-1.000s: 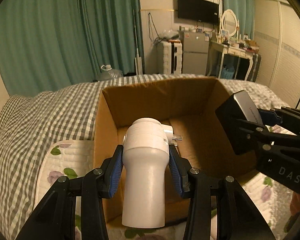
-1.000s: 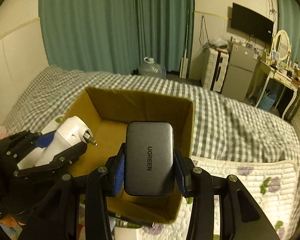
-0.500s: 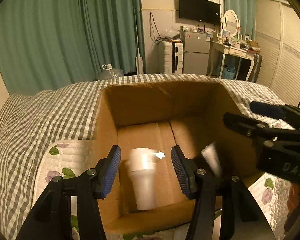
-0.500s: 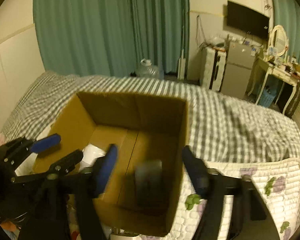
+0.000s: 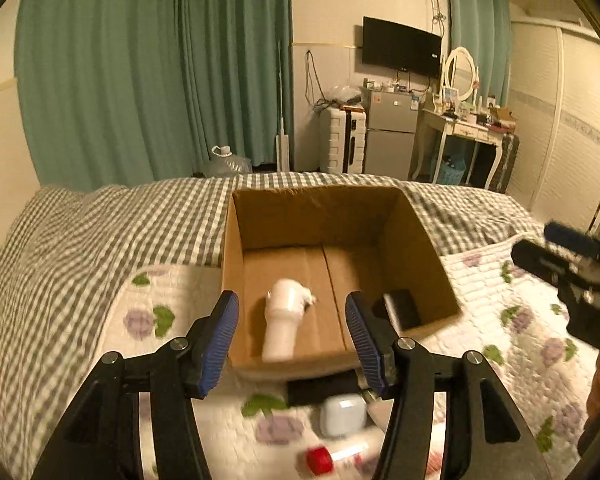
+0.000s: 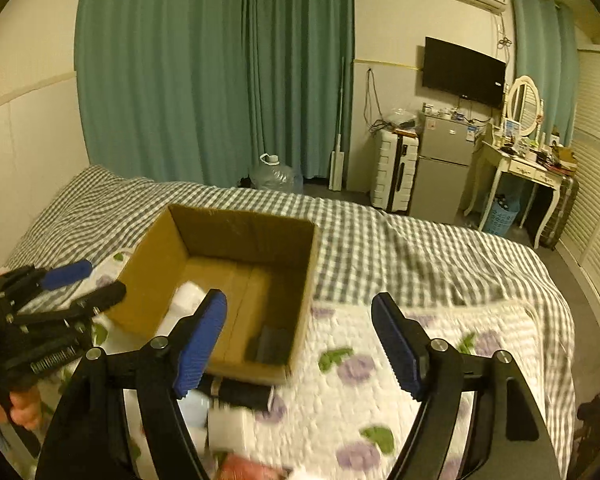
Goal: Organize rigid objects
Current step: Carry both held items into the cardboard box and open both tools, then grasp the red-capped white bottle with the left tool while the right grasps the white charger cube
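Grippers have both released their loads within the last second. The left gripper point(image 5: 292, 330) stands with jaws spread wide and nothing between them; one second ago it was clamped on the white plug adapter point(image 5: 285, 322). The right gripper point(image 6: 300, 346) is likewise wide open and empty; one second ago it carried the grey power bank point(image 6: 271, 345).

Both items now lie on the floor of the cardboard box point(image 5: 332, 200). In the left wrist view the adapter rests at 6 o'clock of the box floor, and the power bank point(image 5: 400, 309) sits at 4 o'clock, against the right wall. Judgement: two of the rigid objects are stowed, and both grippers are free for the next pick.

Count, inside the box: one adapter, one power bank.

Count, on the floral quilt point(image 5: 512, 344) at 6 o'clock of the box: one white earbud case point(image 5: 343, 414), one black oblong object point(image 6: 240, 392), one red-capped tube point(image 5: 336, 456), one white block point(image 6: 230, 428). Motion blur prevents closer identification of these. Judgement: at least four items remain to be stowed.
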Motion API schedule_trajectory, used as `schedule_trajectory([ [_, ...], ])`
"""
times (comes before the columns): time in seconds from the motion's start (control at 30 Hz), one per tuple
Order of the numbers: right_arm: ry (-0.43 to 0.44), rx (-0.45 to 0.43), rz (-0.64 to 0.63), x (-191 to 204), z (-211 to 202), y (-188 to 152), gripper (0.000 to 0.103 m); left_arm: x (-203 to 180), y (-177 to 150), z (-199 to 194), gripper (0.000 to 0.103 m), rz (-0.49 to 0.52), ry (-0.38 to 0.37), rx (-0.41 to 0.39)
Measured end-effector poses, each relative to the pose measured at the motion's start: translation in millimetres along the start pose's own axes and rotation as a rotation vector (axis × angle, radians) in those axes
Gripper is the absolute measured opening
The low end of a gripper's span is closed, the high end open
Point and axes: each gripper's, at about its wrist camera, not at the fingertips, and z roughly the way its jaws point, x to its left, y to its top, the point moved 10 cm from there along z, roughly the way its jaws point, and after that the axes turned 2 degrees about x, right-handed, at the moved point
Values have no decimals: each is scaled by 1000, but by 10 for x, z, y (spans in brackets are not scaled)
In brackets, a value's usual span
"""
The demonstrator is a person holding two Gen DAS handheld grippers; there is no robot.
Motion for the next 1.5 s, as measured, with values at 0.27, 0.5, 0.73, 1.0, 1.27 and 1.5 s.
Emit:
schedule_trajectory([
  [0.27, 1, 75, 7, 7, -171, -661, 75, 12, -523, -132, 58, -14, 8, 25],
  [0.5, 4, 198, -13, 100, 168, -1218, 75, -35, -1136, 192, 58, -36, -18, 165],
  [0.73, 19, 243, -4, 102, 312, -1395, 75, -398, -1553, 458, 58, 92, -90, 263],
  [1.0, 22, 282, 30, 35, 392, -1480, 75, -706, -1535, 731, 59, 247, -193, 296],
  [1.27, 20, 270, 43, 12, 350, -1463, 75, -772, -1852, 695, 46, 298, -211, 410],
  [1.5, 17, 272, 34, 13, 347, -1471, 75, -656, -1760, 640, 39, 222, -180, 391],
])
